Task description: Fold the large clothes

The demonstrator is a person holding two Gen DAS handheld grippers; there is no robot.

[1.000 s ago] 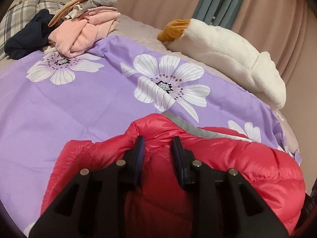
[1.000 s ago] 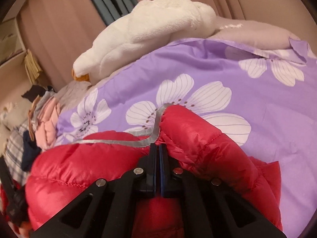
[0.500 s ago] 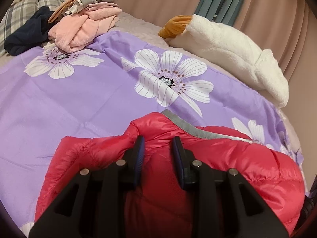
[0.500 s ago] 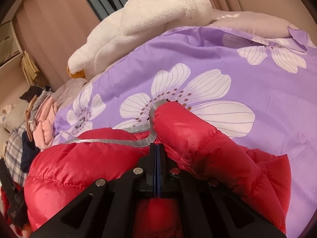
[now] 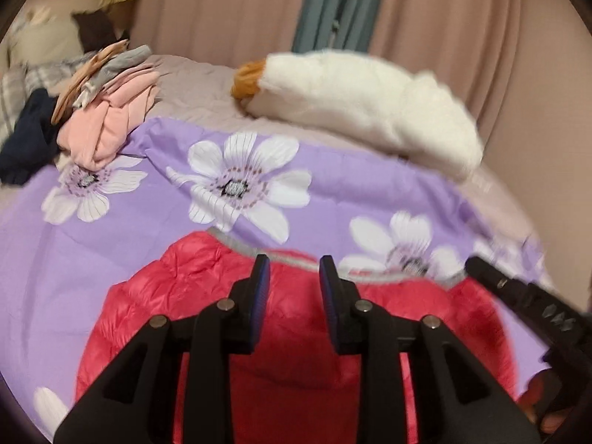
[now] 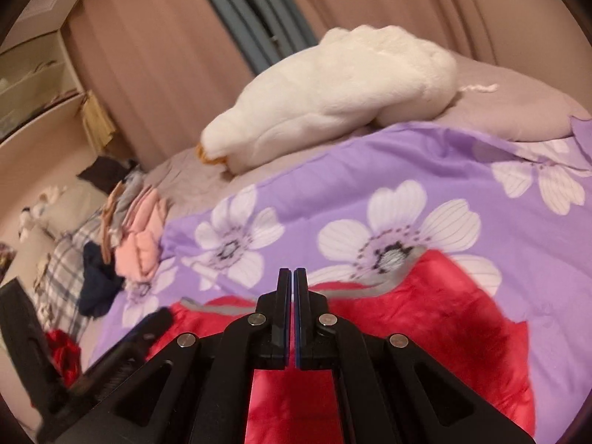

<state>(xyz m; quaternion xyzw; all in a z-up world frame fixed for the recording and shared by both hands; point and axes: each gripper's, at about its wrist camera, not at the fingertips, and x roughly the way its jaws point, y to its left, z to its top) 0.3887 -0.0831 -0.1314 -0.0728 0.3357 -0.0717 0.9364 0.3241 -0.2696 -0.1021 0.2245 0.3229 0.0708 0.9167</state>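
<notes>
Hovering over red jacket on purple bedspread: my left tool narrow, jaws closing, nothing gripped; my right tool clamped together, empty.

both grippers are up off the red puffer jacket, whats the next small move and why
Probably bring the left gripper down onto the red puffer jacket near its grey-trimmed edge. Its jaws are closing with nothing between them, the right gripper is shut empty, and the jacket lies bunched on the purple floral sheet.

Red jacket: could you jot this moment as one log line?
task: fold | red jacket: on purple sheet | left gripper: closing, above jacket | right gripper: shut, empty
</notes>
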